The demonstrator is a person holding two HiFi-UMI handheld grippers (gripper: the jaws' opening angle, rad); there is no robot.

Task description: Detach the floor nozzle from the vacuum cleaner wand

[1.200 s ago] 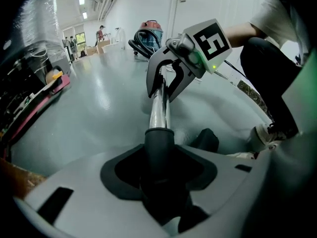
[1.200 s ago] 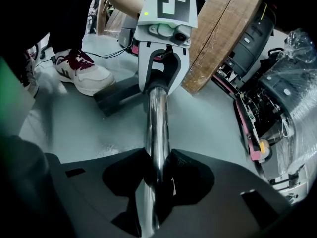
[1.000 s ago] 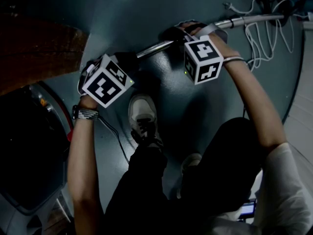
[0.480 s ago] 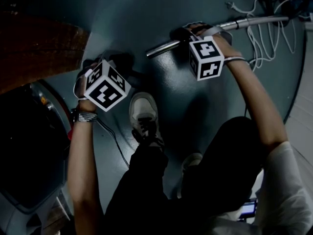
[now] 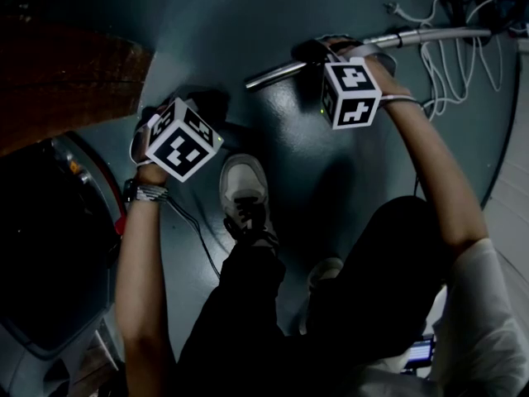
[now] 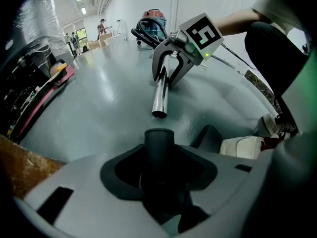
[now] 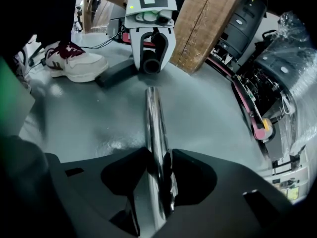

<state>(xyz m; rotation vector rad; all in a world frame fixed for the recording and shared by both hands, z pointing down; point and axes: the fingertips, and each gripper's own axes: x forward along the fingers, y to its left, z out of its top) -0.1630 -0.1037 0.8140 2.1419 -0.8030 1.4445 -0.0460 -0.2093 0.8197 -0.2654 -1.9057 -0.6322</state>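
The chrome wand (image 5: 388, 40) lies across the grey floor, and its open end (image 6: 159, 113) is a short way clear of the floor nozzle's dark neck (image 6: 159, 145). My left gripper (image 6: 159, 175) is shut on that neck, with the nozzle's dark body (image 7: 116, 73) low beside it. In the head view this gripper (image 5: 175, 110) is at the left under its marker cube. The wand (image 7: 154, 133) runs between the jaws of my right gripper (image 7: 157, 175). They have just been opening, and a thin gap shows beside the tube. From the left gripper view, its fingers (image 6: 178, 68) straddle the wand loosely.
The person's white shoe (image 5: 241, 193) stands just below the nozzle. A wooden slab (image 7: 208, 24) and dark wrapped machinery (image 7: 277, 73) line the left side. White cables (image 5: 442, 64) lie under the wand's far part. A red vacuum body with its hose (image 6: 152, 20) sits far off.
The wand's end, against the nozzle a second ago, now lies apart from it. My left gripper has moved down and left with the nozzle. The right gripper has sunk slightly.
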